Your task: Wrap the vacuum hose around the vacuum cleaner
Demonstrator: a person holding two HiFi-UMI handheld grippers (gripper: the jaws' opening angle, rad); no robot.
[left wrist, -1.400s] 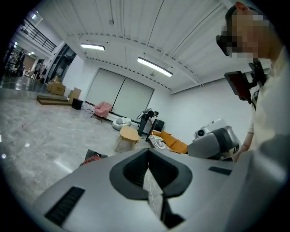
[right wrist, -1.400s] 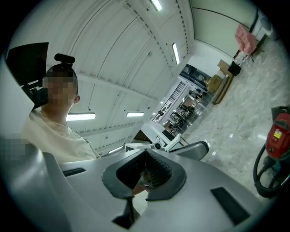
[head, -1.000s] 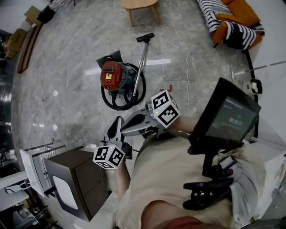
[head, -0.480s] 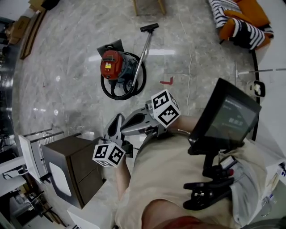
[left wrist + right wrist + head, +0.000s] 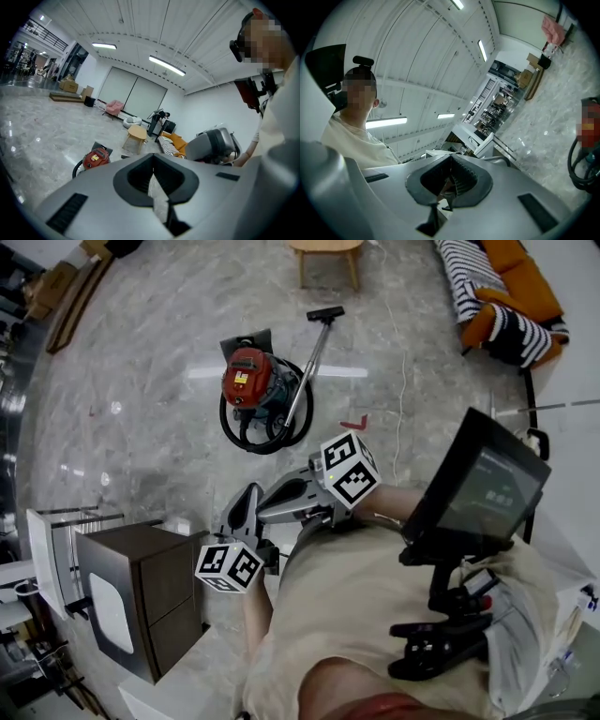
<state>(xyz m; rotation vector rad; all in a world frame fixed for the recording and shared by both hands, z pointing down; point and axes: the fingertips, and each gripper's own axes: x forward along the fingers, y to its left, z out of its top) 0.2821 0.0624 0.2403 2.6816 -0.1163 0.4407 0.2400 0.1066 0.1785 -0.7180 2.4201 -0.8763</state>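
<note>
A red vacuum cleaner [image 5: 247, 381] stands on the marble floor some way ahead of me. Its black hose [image 5: 267, 432] lies coiled round its base. The metal wand [image 5: 309, 362] leans across it, with the floor head [image 5: 325, 313] at the far end. Both grippers are held close to my torso, far from the vacuum. My left gripper [image 5: 246, 497] is shut and empty, as is my right gripper [image 5: 263, 514]. In the left gripper view the vacuum cleaner [image 5: 96, 157] shows beyond the shut left gripper [image 5: 153, 172]. The right gripper [image 5: 450, 158] points upward, and the hose [image 5: 577, 164] shows at that view's right edge.
A dark cabinet [image 5: 141, 601] stands at my lower left beside a white rack [image 5: 47, 559]. A wooden stool [image 5: 325, 247] is beyond the vacuum, and a striped sofa [image 5: 487, 296] is at the far right. A screen on a chest mount [image 5: 478, 488] juts out at my right.
In the head view the vacuum has drifted right and slightly lower, and the cabinet has shifted with it. Both grippers keep the same shut pose by my torso.
</note>
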